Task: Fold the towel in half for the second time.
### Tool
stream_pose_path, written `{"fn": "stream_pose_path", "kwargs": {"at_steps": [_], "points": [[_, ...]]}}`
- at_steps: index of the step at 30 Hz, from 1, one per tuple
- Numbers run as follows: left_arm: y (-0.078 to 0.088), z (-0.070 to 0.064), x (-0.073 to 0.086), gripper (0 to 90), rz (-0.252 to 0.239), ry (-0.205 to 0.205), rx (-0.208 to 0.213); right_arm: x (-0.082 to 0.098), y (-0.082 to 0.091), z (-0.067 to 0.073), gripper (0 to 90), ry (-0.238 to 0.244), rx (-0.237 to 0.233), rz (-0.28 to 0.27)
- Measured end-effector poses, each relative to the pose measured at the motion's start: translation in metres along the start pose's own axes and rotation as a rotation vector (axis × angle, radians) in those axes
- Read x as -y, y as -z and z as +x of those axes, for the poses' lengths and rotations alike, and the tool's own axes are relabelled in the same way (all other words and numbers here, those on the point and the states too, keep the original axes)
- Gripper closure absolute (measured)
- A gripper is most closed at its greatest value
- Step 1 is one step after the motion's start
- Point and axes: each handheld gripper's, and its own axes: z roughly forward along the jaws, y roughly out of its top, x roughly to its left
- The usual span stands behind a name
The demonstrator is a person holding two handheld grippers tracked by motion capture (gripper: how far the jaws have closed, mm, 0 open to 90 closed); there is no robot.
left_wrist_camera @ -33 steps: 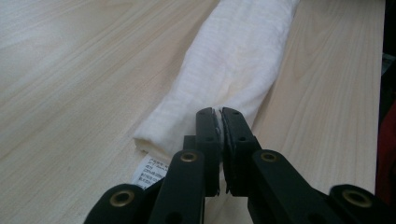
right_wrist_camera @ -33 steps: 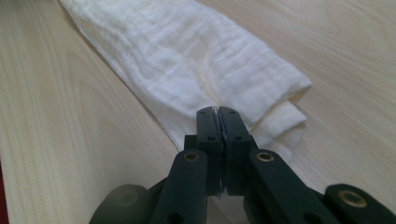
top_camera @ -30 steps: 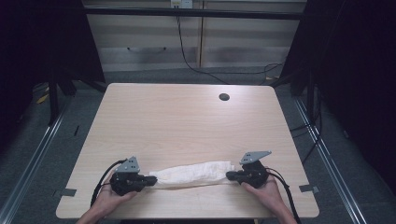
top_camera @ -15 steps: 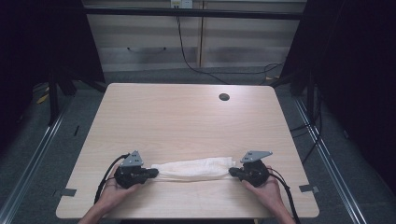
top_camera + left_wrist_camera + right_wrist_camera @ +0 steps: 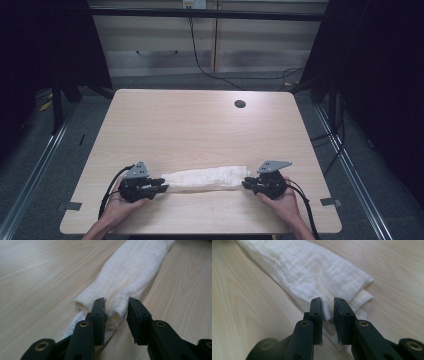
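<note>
No writing, label or number can be read anywhere.

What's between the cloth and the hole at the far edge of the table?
Nothing: from the cloth to the hole there is bare tabletop, plain in the high view.

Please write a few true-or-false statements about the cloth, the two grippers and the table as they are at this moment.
1. The white cloth lies folded into a long band on the near part of the table. True.
2. The left gripper is at one end of the cloth and the right gripper at the other. True.
3. The left gripper's jaws are clamped flat on the cloth. False: they have just been opening, with the cloth end loose between them.
4. The cloth covers the dark round hole in the table. False: the hole lies bare near the far edge.
5. The right gripper is lifted high above the table. False: it is low at the cloth's end.
</note>
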Motion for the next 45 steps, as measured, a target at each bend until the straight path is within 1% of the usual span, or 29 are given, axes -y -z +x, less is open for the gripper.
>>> {"fn": "stream_pose_path", "kwargs": {"at_steps": [1, 2, 4, 5, 6, 9, 10, 13, 14, 15, 16, 17, 19, 20, 21, 22, 23, 24, 25, 27, 28, 31, 33, 34, 36, 39, 41, 44, 45], "points": [[0.002, 0.000, -0.001, 63.6, -0.009, 0.002, 0.004, 0.000, 0.001, -0.001, 74.7, -0.005, -0.009, -0.012], [0.006, 0.000, -0.002, 61.5, -0.040, 0.021, 0.012, -0.001, 0.005, -0.003, 72.2, -0.021, -0.012, -0.030], [0.008, 0.000, -0.004, 59.5, -0.046, 0.022, 0.017, -0.002, 0.006, -0.003, 71.3, -0.030, -0.027, -0.045], [0.012, -0.001, -0.007, 57.7, -0.068, 0.025, 0.013, -0.004, 0.011, -0.003, 68.8, -0.040, -0.035, -0.078], [0.012, -0.001, -0.007, 55.8, -0.068, 0.025, 0.013, -0.004, 0.011, -0.003, 68.8, -0.040, -0.035, -0.078], [0.017, -0.001, -0.014, 51.9, -0.095, 0.031, 0.022, -0.009, 0.021, -0.003, 66.5, -0.051, -0.044, -0.120], [0.019, -0.001, -0.016, 51.4, -0.103, 0.032, 0.020, -0.011, 0.023, -0.003, 65.4, -0.053, -0.036, -0.126], [0.024, 0.002, -0.020, 48.1, -0.114, 0.045, 0.005, -0.012, 0.027, -0.004, 63.4, -0.060, -0.026, -0.139], [0.027, 0.004, -0.020, 46.1, -0.114, 0.052, -0.007, -0.013, 0.030, -0.004, 61.8, -0.064, -0.018, -0.146], [0.033, 0.009, -0.021, 43.4, -0.126, 0.071, -0.027, -0.014, 0.035, -0.006, 59.8, -0.082, -0.006, -0.162], [0.033, 0.009, -0.021, 42.0, -0.126, 0.071, -0.027, -0.014, 0.035, -0.006, 59.8, -0.082, -0.006, -0.162], [0.037, 0.012, -0.021, 42.0, -0.131, 0.084, -0.050, -0.014, 0.038, -0.007, 58.8, -0.088, -0.001, -0.167], [0.044, 0.018, -0.020, 40.7, -0.150, 0.117, -0.084, -0.013, 0.044, -0.008, 56.0, -0.096, 0.021, -0.172], [0.051, 0.026, -0.019, 39.0, -0.150, 0.147, -0.113, -0.010, 0.049, -0.010, 54.0, -0.111, 0.045, -0.184], [0.051, 0.026, -0.019, 38.3, -0.150, 0.147, -0.113, -0.009, 0.052, -0.011, 53.5, -0.116, 0.055, -0.190], [0.054, 0.029, -0.017, 38.3, -0.153, 0.156, -0.130, -0.009, 0.052, -0.011, 53.5, -0.116, 0.055, -0.190], [0.061, 0.034, -0.013, 37.7, -0.160, 0.178, -0.163, -0.004, 0.058, -0.013, 51.1, -0.124, 0.087, -0.190], [0.061, 0.034, -0.013, 37.4, -0.160, 0.178, -0.163, -0.004, 0.058, -0.013, 51.1, -0.124, 0.087, -0.190], [0.067, 0.039, -0.007, 37.1, -0.166, 0.203, -0.181, 0.002, 0.063, -0.016, 49.9, -0.136, 0.120, -0.194], [0.069, 0.040, -0.003, 36.8, -0.160, 0.209, -0.191, 0.005, 0.066, -0.018, 48.5, -0.149, 0.128, -0.194], [0.071, 0.042, 0.004, 35.3, -0.157, 0.225, -0.201, 0.012, 0.071, -0.023, 46.3, -0.170, 0.159, -0.203], [0.071, 0.042, 0.010, 33.9, -0.141, 0.229, -0.214, 0.019, 0.077, -0.027, 43.4, -0.192, 0.180, -0.217], [0.069, 0.042, 0.016, 32.1, -0.128, 0.247, -0.220, 0.025, 0.081, -0.030, 41.5, -0.209, 0.208, -0.234], [0.069, 0.043, 0.017, 30.8, -0.115, 0.243, -0.224, 0.030, 0.084, -0.033, 39.0, -0.222, 0.226, -0.243], [0.067, 0.044, 0.021, 30.3, -0.107, 0.250, -0.249, 0.035, 0.085, -0.036, 38.9, -0.239, 0.242, -0.251], [0.065, 0.048, 0.027, 29.0, -0.105, 0.281, -0.254, 0.044, 0.082, -0.044, 36.4, -0.260, 0.285, -0.233], [0.064, 0.049, 0.027, 26.8, -0.101, 0.290, -0.255, 0.046, 0.079, -0.047, 35.0, -0.281, 0.289, -0.218], [0.062, 0.049, 0.027, 25.0, -0.112, 0.293, -0.261, 0.046, 0.074, -0.047, 34.0, -0.266, 0.311, -0.187], [0.060, 0.049, 0.026, 24.8, -0.102, 0.287, -0.261, 0.046, 0.071, -0.046, 33.9, -0.263, 0.322, -0.168]]}}
